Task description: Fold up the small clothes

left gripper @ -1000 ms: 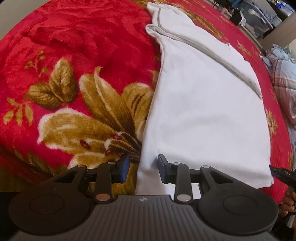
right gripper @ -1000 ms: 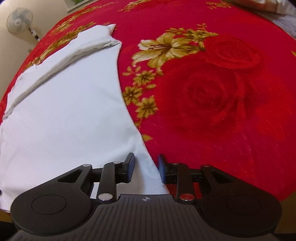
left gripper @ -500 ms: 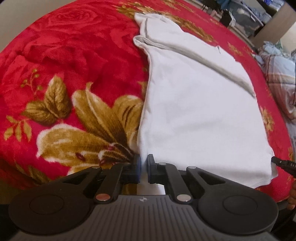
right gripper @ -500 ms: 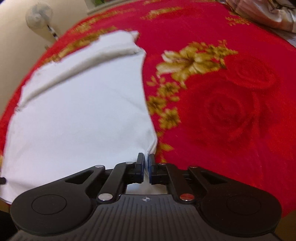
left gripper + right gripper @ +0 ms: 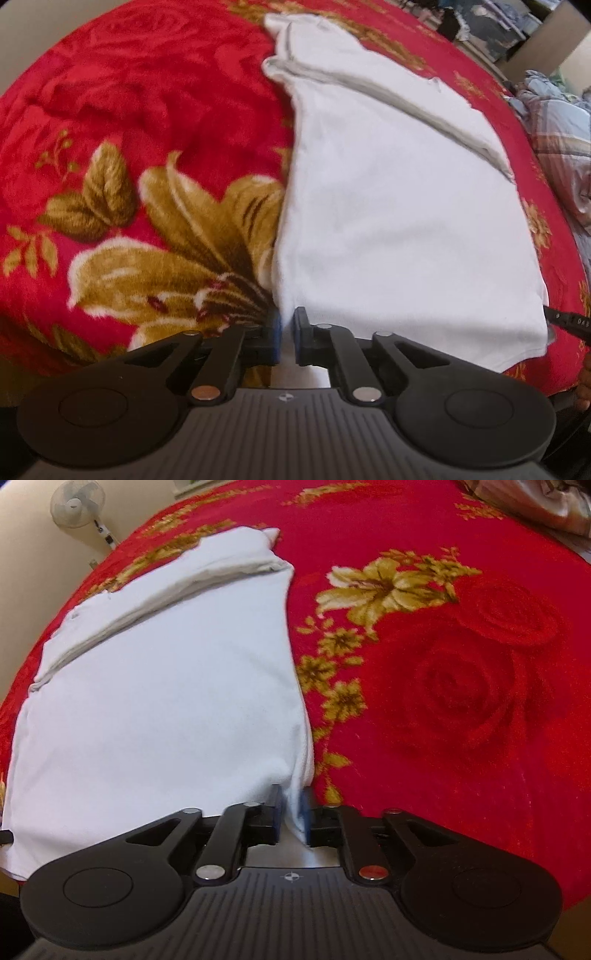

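Left wrist: white garment (image 5: 399, 221) folded flat, left gripper (image 5: 287, 334), right gripper (image 5: 291, 812) pinching its corners.

White garment (image 5: 399, 221) lies flat on the bed, far edge folded.

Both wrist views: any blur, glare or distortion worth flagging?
Left wrist view: strong fisheye bend, white garment bright and nearly washed out, its left edge smeared. Right wrist view: same bend, red floral blanket soft, garment's right edge blurred, fan in the top left corner pale but readable.
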